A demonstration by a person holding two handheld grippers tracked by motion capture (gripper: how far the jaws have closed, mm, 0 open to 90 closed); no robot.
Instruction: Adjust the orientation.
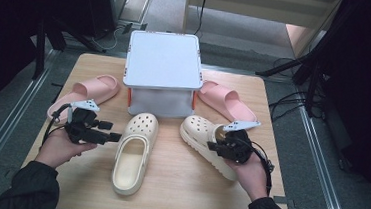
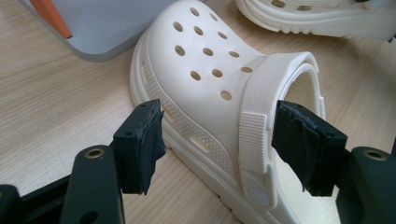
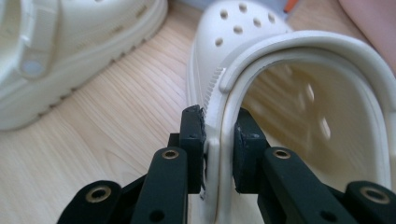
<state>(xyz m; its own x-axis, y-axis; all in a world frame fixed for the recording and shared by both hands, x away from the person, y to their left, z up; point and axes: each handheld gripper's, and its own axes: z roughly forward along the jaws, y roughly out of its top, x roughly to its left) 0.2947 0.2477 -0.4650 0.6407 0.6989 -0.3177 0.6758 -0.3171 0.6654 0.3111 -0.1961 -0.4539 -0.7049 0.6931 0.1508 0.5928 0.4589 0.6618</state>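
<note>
**Right clog gripped, left clog not yet**

Left to right: my left claw [image 2: 217, 140] stands apart, straddling the strap side of the left clog [image 1: 133, 150] without pressing it. My right claw [image 3: 219, 149] is clamped on the side wall of the right clog [image 1: 206, 138]. Both clogs lie on the tabletop [image 1: 176, 194] before the closed bin [image 1: 162, 67]. I judge one grasp done; the left grasp and any moving remain.

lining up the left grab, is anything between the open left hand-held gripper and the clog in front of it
Nothing visible. The left hand-held gripper has its jaws open on either side of the cream clog, at the strap end, with bare table around.
</note>
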